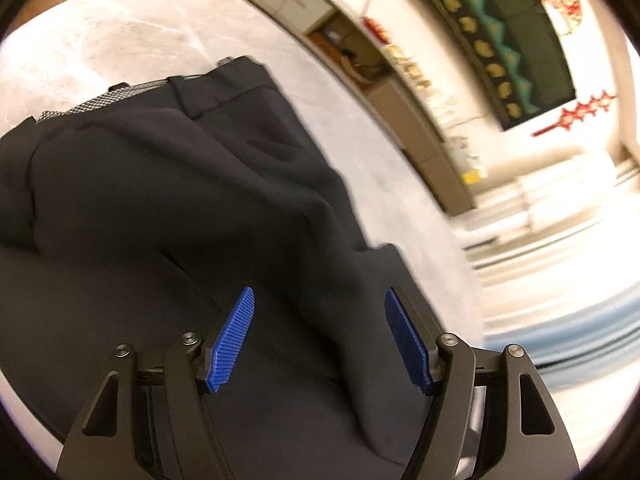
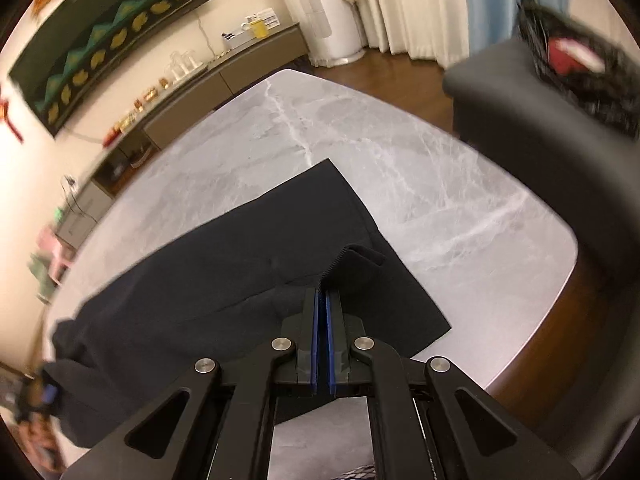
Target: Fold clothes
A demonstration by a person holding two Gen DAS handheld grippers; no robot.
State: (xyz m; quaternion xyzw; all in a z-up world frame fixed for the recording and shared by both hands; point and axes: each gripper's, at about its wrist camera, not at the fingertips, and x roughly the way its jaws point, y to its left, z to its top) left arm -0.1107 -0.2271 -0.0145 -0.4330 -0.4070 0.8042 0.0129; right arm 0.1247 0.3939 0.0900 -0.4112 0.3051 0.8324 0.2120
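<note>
A pair of black trousers point(image 1: 168, 184) lies on a grey marble table point(image 1: 120, 28). In the left wrist view its waistband with a mesh lining point(image 1: 100, 102) points away from me. My left gripper point(image 1: 320, 300) is open above the cloth, and a raised ridge of fabric point(image 1: 352, 320) runs between its blue pads without being pinched. In the right wrist view the trousers point(image 2: 224, 248) spread across the table point(image 2: 400, 152). My right gripper point(image 2: 322, 292) is shut on a lifted waistband corner point(image 2: 356, 262).
A long low sideboard point(image 2: 208, 76) with small items stands along the wall beyond the table. A dark chair point(image 2: 540, 128) stands at the table's right side, with a dark bag point(image 2: 572, 60) on it. Curtains point(image 2: 400, 4) hang at the back.
</note>
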